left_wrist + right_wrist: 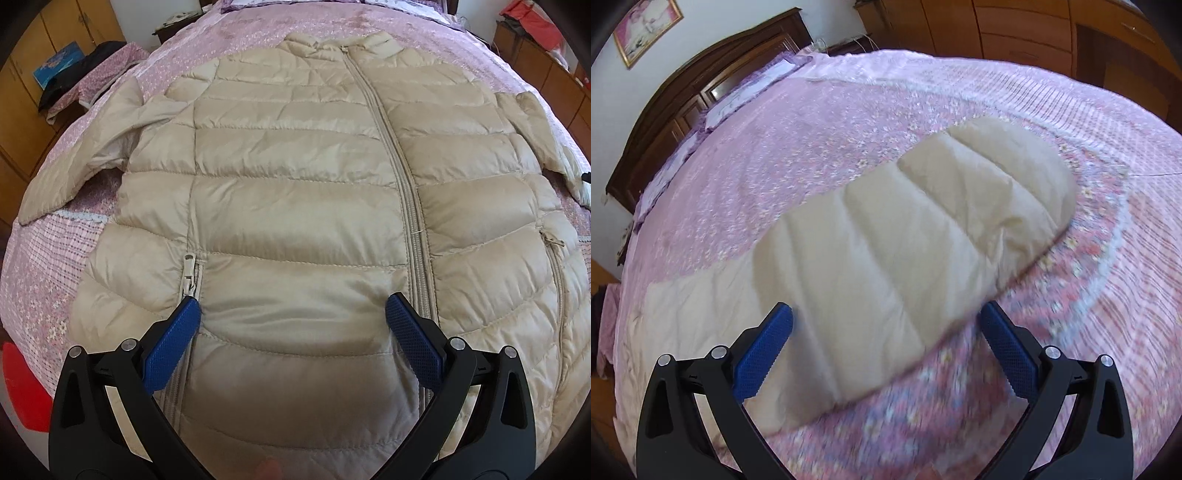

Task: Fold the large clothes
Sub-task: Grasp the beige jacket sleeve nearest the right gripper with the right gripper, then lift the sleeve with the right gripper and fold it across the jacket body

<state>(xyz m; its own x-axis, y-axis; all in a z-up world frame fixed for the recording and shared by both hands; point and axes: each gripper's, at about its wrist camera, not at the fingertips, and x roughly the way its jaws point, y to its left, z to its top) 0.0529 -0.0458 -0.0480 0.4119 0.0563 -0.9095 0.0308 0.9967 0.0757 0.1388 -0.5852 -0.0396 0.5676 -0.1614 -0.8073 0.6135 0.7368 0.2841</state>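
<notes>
A beige quilted puffer jacket (295,192) lies flat and zipped on the pink bedspread, collar at the far end, both sleeves spread out to the sides. My left gripper (293,308) hovers open over the lower front panel, between the left pocket zip (190,275) and the centre zip (406,206), holding nothing. In the right wrist view one sleeve (905,229) stretches away to its cuff at the upper right. My right gripper (886,317) is open above the sleeve's near part, blue pads (764,350) on either side of it, gripping nothing.
The bed (1071,332) carries a pink floral cover with a lace-trimmed border. A dark wooden headboard (701,74) and pillows stand at the far left. Wooden wardrobes (1015,29) line the wall. A side stand with dark clothes (85,74) is to the left; a red object (22,387) sits near the bed's edge.
</notes>
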